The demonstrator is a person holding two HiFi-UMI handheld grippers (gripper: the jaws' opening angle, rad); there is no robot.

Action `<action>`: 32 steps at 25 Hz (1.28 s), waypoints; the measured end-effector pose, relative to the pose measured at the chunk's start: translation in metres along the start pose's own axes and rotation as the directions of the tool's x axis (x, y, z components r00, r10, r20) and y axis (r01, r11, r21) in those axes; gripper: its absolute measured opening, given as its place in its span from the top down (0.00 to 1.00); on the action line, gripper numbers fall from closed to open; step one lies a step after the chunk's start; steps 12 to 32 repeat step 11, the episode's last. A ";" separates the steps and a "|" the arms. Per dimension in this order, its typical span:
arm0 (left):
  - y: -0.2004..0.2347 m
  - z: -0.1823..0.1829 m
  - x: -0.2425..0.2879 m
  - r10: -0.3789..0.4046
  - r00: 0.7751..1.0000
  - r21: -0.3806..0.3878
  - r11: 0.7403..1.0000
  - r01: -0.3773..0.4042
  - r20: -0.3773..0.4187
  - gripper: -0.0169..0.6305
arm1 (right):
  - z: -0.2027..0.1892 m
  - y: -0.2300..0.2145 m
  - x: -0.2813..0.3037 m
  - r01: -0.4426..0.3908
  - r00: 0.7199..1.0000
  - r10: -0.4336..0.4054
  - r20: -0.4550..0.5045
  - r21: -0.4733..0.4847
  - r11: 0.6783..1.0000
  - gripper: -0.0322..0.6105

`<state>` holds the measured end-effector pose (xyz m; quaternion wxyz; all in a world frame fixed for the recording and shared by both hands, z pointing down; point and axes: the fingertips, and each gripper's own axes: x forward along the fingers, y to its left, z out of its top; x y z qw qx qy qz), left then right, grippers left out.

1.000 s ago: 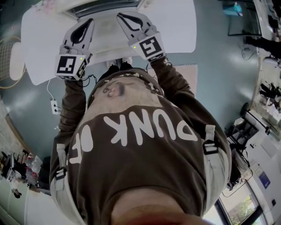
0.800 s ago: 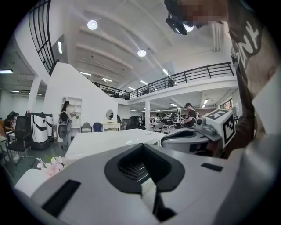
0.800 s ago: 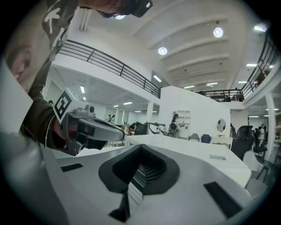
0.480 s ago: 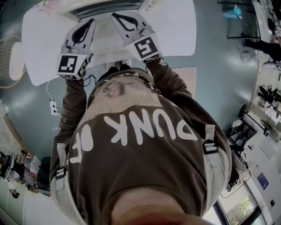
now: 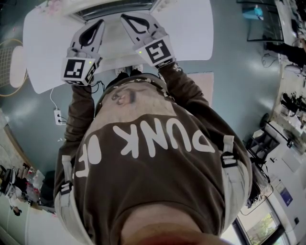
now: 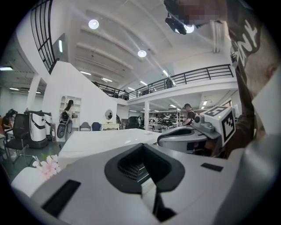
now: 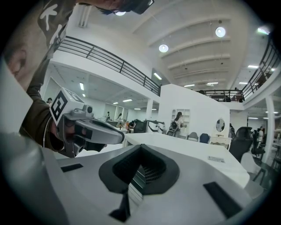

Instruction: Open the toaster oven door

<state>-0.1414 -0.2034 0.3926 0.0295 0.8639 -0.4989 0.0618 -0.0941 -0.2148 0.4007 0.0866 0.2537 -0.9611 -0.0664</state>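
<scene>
Only a strip of the toaster oven (image 5: pixel 114 8) shows in the head view, at the top edge, as a pale body with a dark slatted band; its door and handle are hidden. My left gripper (image 5: pixel 96 25) and right gripper (image 5: pixel 127 19) hover side by side over the white table (image 5: pixel 191 28), tips pointing toward the oven and a short way from it. Each has its jaws pressed together with nothing between them. The left gripper view shows its shut jaws (image 6: pixel 141 147) with the right gripper (image 6: pixel 189 136) beside them. In the right gripper view, the left gripper (image 7: pixel 94 129) sits left of the shut jaws (image 7: pixel 141 147).
Pink flowers (image 5: pixel 50 5) lie at the table's far left corner. Below the table's near edge are a power strip (image 5: pixel 59 116) with its cord on the floor and a pale mat (image 5: pixel 205 81). A round woven object (image 5: pixel 9 64) stands left of the table.
My right gripper has shifted slightly left and toward the oven. The left gripper has barely moved, and both stay shut.
</scene>
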 end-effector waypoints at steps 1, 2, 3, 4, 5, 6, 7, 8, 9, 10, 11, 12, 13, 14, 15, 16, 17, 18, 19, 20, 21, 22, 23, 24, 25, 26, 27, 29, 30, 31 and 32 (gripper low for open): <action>0.000 0.000 0.000 0.000 1.000 0.000 1.000 0.000 0.000 0.97 | 0.000 0.000 0.000 -0.001 1.000 0.001 -0.004 0.001 1.000 0.94; 0.000 0.000 0.000 0.000 1.000 0.000 1.000 0.000 0.000 0.97 | 0.000 0.000 0.000 -0.001 1.000 0.001 -0.005 0.002 1.000 0.94; 0.000 -0.001 0.000 0.000 1.000 -0.001 1.000 0.000 0.000 0.97 | 0.000 0.000 0.000 0.001 1.000 -0.001 -0.002 0.002 1.000 0.94; 0.000 -0.001 0.000 0.000 1.000 -0.002 1.000 0.000 -0.001 0.97 | 0.000 0.000 0.001 0.004 1.000 -0.004 0.005 0.000 1.000 0.94; 0.000 -0.002 0.001 0.000 1.000 -0.002 1.000 0.000 -0.002 0.97 | 0.000 -0.001 0.001 0.007 1.000 -0.007 0.009 -0.003 1.000 0.94; 0.000 -0.002 0.001 -0.001 1.000 -0.001 1.000 0.001 -0.002 0.97 | 0.000 -0.002 0.001 0.008 1.000 -0.008 0.010 -0.004 1.000 0.94; 0.000 -0.002 0.001 -0.001 1.000 0.000 1.000 0.001 -0.001 0.97 | 0.000 -0.002 0.000 0.009 1.000 -0.009 0.008 -0.004 1.000 0.94; -0.001 -0.002 0.001 0.000 1.000 0.000 1.000 0.000 -0.001 0.97 | 0.000 -0.002 -0.001 0.008 1.000 -0.008 0.003 -0.002 1.000 0.94; -0.002 -0.001 0.001 0.000 1.000 0.000 1.000 0.000 0.000 0.97 | 0.000 -0.003 -0.002 0.007 1.000 -0.007 0.000 -0.001 1.000 0.94; -0.003 0.000 0.001 0.001 1.000 -0.001 1.000 -0.001 0.001 0.97 | 0.001 -0.003 -0.003 0.006 1.000 -0.006 -0.002 0.000 1.000 0.94; -0.004 0.001 0.002 0.001 1.000 -0.002 1.000 -0.001 0.001 0.97 | 0.001 -0.004 -0.005 0.006 1.000 -0.006 -0.003 0.001 1.000 0.94; -0.004 0.001 0.002 0.001 1.000 -0.002 1.000 -0.001 0.001 0.97 | 0.001 -0.004 -0.005 0.006 1.000 -0.006 -0.003 0.001 1.000 0.94; -0.004 0.001 0.002 0.001 1.000 -0.002 1.000 -0.001 0.001 0.97 | 0.001 -0.004 -0.005 0.006 1.000 -0.006 -0.003 0.001 1.000 0.94; -0.004 0.001 0.002 0.001 1.000 -0.002 1.000 -0.001 0.001 0.97 | 0.001 -0.004 -0.005 0.006 1.000 -0.006 -0.003 0.001 1.000 0.94; -0.004 0.001 0.002 0.001 1.000 -0.002 1.000 -0.001 0.001 0.97 | 0.001 -0.004 -0.005 0.006 1.000 -0.006 -0.003 0.001 1.000 0.94; -0.004 0.001 0.002 0.001 1.000 -0.002 1.000 -0.001 0.001 0.97 | 0.001 -0.004 -0.005 0.006 1.000 -0.006 -0.003 0.001 1.000 0.94; -0.004 0.001 0.002 0.001 1.000 -0.002 1.000 -0.001 0.001 0.97 | 0.001 -0.004 -0.005 0.006 1.000 -0.006 -0.003 0.001 1.000 0.94; -0.004 0.001 0.002 0.001 1.000 -0.002 1.000 -0.001 0.001 0.97 | 0.001 -0.004 -0.005 0.006 1.000 -0.006 -0.003 0.001 1.000 0.94; -0.004 0.001 0.002 0.001 1.000 -0.002 1.000 -0.001 0.001 0.97 | 0.001 -0.004 -0.005 0.006 1.000 -0.006 -0.003 0.001 1.000 0.94; -0.004 0.001 0.002 0.001 1.000 -0.002 1.000 -0.001 0.001 0.97 | 0.001 -0.004 -0.005 0.006 1.000 -0.006 -0.003 0.001 1.000 0.94; -0.004 0.001 0.002 0.001 1.000 -0.002 1.000 -0.001 0.001 0.97 | 0.001 -0.004 -0.005 0.006 1.000 -0.006 -0.003 0.001 1.000 0.94; -0.004 0.001 0.002 0.001 1.000 -0.002 1.000 -0.001 0.001 0.97 | 0.001 -0.004 -0.005 0.006 1.000 -0.006 -0.003 0.001 1.000 0.94; -0.004 0.001 0.002 0.001 1.000 -0.002 1.000 -0.001 0.001 0.97 | 0.001 -0.004 -0.005 0.006 1.000 -0.006 -0.003 0.001 1.000 0.94; -0.004 0.001 0.002 0.001 1.000 -0.002 1.000 -0.001 0.001 0.97 | 0.001 -0.004 -0.005 0.006 1.000 -0.006 -0.003 0.001 1.000 0.94; -0.004 0.001 0.002 0.001 1.000 -0.002 1.000 -0.001 0.001 0.97 | 0.001 -0.004 -0.005 0.006 1.000 -0.006 -0.003 0.001 1.000 0.94; -0.004 0.001 0.002 0.001 1.000 -0.002 1.000 -0.001 0.001 0.97 | 0.001 -0.004 -0.005 0.006 1.000 -0.006 -0.003 0.001 1.000 0.94; -0.004 0.001 0.002 0.001 1.000 -0.002 1.000 -0.001 0.001 0.97 | 0.001 -0.004 -0.005 0.006 1.000 -0.006 -0.003 0.001 1.000 0.94; -0.004 0.001 0.002 0.001 1.000 -0.002 1.000 -0.001 0.001 0.97 | 0.001 -0.004 -0.005 0.006 1.000 -0.006 -0.003 0.001 1.000 0.94; -0.004 0.001 0.002 0.001 1.000 -0.002 1.000 -0.001 0.001 0.97 | 0.001 -0.004 -0.005 0.006 1.000 -0.006 -0.003 0.001 1.000 0.94; -0.004 0.001 0.002 0.001 1.000 -0.002 1.000 -0.001 0.001 0.97 | 0.001 -0.004 -0.005 0.006 1.000 -0.006 -0.003 0.001 1.000 0.94; -0.004 0.001 0.002 0.001 1.000 -0.002 1.000 -0.001 0.001 0.97 | 0.001 -0.004 -0.005 0.006 1.000 -0.006 -0.003 0.001 1.000 0.94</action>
